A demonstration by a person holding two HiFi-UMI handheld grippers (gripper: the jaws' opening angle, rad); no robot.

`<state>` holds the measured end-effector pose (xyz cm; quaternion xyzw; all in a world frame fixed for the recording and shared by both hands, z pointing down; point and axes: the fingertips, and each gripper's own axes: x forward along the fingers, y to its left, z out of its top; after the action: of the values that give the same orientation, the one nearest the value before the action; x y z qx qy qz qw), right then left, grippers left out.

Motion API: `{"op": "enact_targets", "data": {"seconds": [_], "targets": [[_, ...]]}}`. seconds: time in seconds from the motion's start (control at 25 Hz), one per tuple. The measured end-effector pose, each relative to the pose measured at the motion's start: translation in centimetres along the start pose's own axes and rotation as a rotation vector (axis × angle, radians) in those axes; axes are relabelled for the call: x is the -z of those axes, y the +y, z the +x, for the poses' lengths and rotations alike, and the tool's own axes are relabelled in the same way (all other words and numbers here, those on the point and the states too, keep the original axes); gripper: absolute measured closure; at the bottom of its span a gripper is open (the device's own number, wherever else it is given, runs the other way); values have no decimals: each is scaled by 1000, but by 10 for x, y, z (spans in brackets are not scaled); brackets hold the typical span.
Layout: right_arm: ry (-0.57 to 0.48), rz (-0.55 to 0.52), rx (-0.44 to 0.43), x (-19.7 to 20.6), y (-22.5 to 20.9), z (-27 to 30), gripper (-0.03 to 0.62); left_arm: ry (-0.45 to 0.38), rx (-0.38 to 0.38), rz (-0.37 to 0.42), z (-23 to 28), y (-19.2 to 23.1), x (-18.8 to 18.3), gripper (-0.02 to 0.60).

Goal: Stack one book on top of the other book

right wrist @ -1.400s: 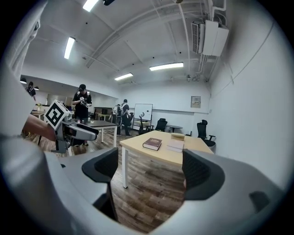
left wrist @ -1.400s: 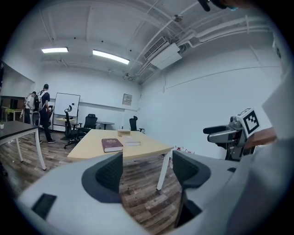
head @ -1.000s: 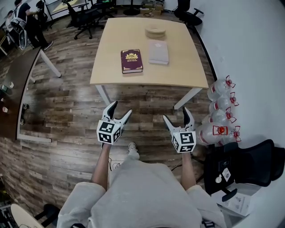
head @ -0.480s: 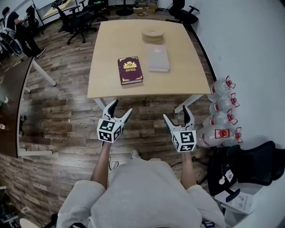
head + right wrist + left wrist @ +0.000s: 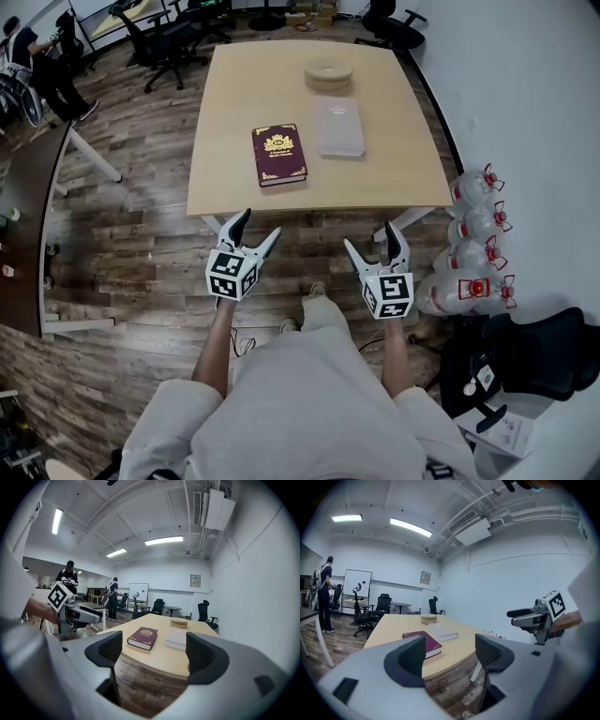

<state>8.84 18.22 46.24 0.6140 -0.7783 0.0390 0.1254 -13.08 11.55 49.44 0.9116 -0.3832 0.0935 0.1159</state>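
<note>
approaching: maroon book [image 5: 278, 155] and grey book [image 5: 339, 127] lie side by side on the tabletop [image 5: 244, 94], untouched. left gripper [image 5: 258, 223] fingers apart, empty; right gripper [image 5: 370, 236] fingers empty, narrowing slightly. advise gripping one book's near edge squarely.

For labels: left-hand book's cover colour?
The book is maroon with gold ornament; best in head view.

Matt pale wood table [image 5: 244, 94]; smooth maroon book [image 5: 278, 155]; glossy wood-plank floor [image 5: 141, 253]
</note>
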Motion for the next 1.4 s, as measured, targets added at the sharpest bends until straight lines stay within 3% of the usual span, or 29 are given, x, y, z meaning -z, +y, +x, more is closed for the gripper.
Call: {"op": "enact_targets", "data": {"seconds": [0.44,1.4], "targets": [[-7,12,-54,0,-21,70,184,13,-37,-3,49,35,-8,245],[13,30,-217,-42,-137,289,184,77,-205,-77,218,138,-58,245]]}}
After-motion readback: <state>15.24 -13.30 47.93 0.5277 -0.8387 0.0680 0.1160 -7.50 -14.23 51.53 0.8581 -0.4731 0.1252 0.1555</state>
